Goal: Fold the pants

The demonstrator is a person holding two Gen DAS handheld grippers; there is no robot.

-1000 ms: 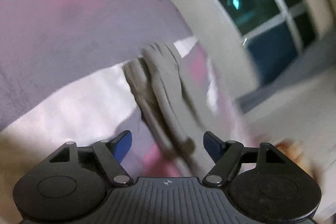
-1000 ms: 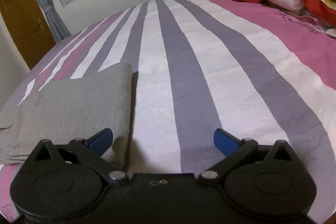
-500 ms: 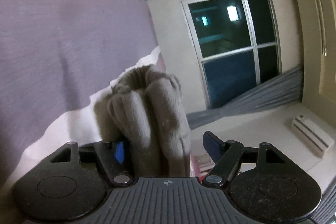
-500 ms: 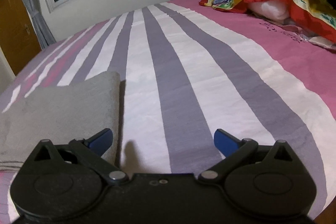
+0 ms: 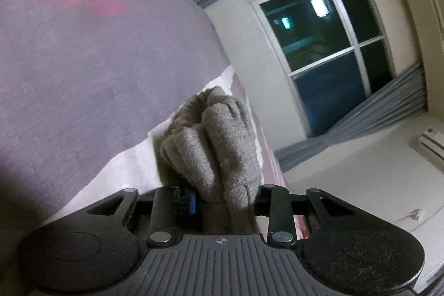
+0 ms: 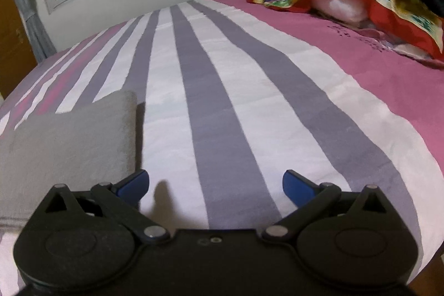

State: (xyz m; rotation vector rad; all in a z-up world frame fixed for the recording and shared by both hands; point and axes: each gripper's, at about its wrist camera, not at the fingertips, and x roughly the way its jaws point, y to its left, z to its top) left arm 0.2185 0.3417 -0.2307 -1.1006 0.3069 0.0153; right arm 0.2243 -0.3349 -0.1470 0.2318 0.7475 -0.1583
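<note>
Striped bed [image 6: 238, 107] carries grey pants [image 6: 66, 146]; left tool [image 5: 224, 199] has just closed, pinching their bunched edge; right tool [image 6: 216, 185] hangs spread.

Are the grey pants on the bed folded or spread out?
Folded. The grey pants lie as a compact rectangle on the striped bedsheet, and stacked layers show at the edge pinched in the left gripper.

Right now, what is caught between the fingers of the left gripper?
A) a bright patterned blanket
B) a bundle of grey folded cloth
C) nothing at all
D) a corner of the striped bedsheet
B: in the left wrist view the left gripper is clamped on the thick grey folded pants, its jaws having just been closing on them, while the right gripper stands open over the striped bedsheet.
</note>
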